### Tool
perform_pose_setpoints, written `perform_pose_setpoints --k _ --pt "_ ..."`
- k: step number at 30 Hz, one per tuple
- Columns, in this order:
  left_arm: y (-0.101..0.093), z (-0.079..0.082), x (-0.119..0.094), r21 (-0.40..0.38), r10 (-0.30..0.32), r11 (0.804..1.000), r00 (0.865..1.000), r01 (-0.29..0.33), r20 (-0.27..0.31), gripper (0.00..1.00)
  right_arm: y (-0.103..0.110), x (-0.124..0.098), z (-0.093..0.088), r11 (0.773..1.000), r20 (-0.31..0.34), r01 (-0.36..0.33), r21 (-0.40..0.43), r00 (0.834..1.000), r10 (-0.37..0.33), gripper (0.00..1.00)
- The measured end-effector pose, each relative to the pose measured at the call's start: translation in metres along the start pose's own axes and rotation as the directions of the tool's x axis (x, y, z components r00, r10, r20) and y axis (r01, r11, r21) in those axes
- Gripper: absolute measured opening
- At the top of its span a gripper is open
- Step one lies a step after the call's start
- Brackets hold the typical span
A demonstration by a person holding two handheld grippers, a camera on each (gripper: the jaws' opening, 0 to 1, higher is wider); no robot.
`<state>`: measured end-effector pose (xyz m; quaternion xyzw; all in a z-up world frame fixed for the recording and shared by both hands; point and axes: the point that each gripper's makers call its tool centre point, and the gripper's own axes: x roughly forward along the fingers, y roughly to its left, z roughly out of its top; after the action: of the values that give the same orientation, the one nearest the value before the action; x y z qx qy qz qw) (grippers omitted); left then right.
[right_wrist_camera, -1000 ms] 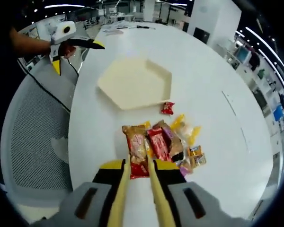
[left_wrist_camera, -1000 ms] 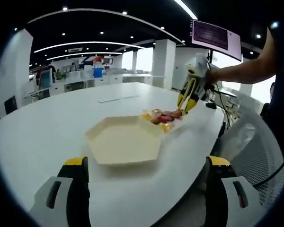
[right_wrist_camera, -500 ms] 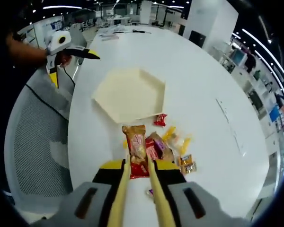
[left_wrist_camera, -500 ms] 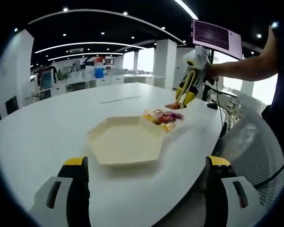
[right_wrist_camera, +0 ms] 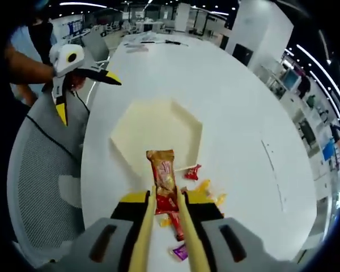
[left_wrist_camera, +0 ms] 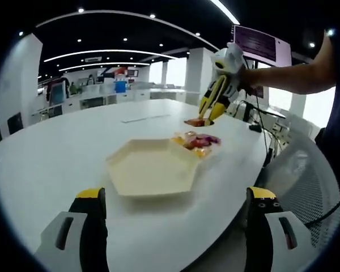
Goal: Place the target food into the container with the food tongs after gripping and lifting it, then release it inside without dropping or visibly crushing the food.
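Snack packet clamped in right hand-held gripper, above tray rim

A big open-plan office: long white meeting table, mesh office chair, wall monitor, rows of desks under ceiling downlights.

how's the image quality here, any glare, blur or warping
Left gripper view: strong fisheye bend on the ceiling lights, bright windows blow out the background, tray sharp, right tool slightly soft. Right gripper view: table edge curves, even light with faint shadows, snack in the tool sharp, room edges smeared.
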<state>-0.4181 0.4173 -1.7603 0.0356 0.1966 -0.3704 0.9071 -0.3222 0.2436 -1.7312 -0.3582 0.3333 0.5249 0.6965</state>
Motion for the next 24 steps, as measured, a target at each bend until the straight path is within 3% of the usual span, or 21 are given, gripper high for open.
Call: perform_pose_setpoints --k 11,24 --pt "-0.002 0.001 0.0 0.009 -0.005 1.0 1.0 0.005 0.002 1.0 -0.009 0.012 0.054 0.997 0.01 -0.015 -0.074 1.0 0.016 0.22" --pt "-0.002 0.002 0.0 0.003 -0.003 1.0 1.0 0.003 0.011 1.0 -0.026 0.034 0.12 0.995 0.058 -0.025 -0.098 0.998 0.031 0.22"
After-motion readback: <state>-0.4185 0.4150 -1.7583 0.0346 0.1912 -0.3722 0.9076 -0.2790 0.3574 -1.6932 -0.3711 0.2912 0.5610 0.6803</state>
